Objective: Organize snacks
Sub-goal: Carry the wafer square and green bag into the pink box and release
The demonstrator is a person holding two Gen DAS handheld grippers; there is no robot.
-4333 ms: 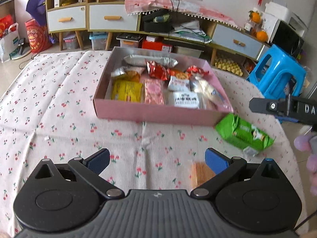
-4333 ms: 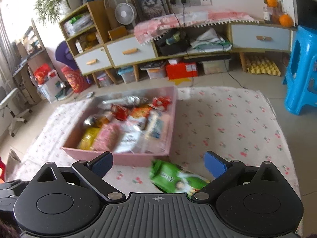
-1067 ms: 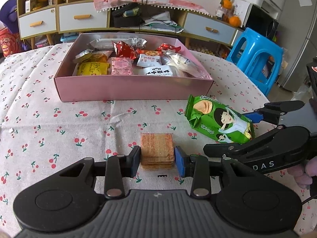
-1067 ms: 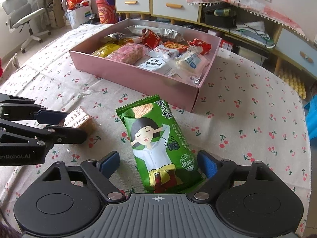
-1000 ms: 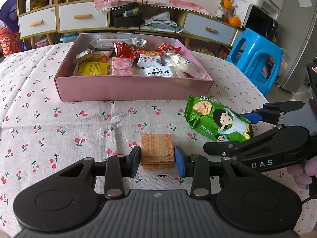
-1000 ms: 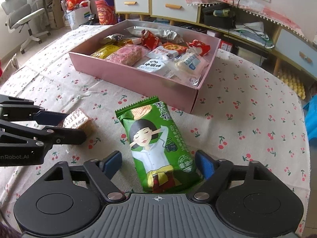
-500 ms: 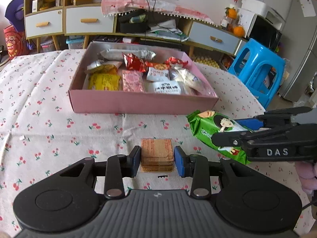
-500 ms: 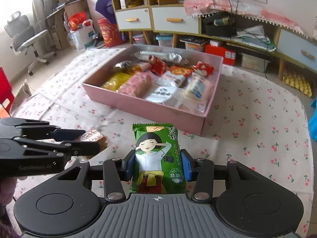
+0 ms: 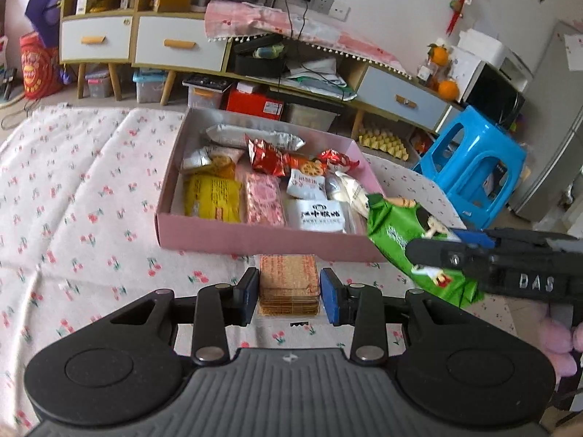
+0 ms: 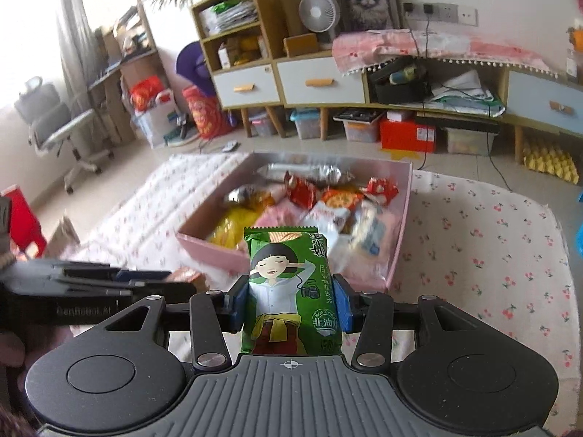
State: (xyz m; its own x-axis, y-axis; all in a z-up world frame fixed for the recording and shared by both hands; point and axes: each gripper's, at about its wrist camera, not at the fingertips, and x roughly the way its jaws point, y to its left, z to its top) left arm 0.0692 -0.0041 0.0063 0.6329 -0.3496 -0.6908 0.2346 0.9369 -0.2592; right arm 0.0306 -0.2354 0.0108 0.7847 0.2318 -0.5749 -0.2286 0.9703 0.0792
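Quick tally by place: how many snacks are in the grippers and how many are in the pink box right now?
Held in grippers: 2 (cracker pack in left gripper, green bag in right gripper)
In pink box: about 10; some overlap, so the count is rough
Total: about 12

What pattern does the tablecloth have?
Small red cherries on white tablecloth, clearest in the right wrist view.
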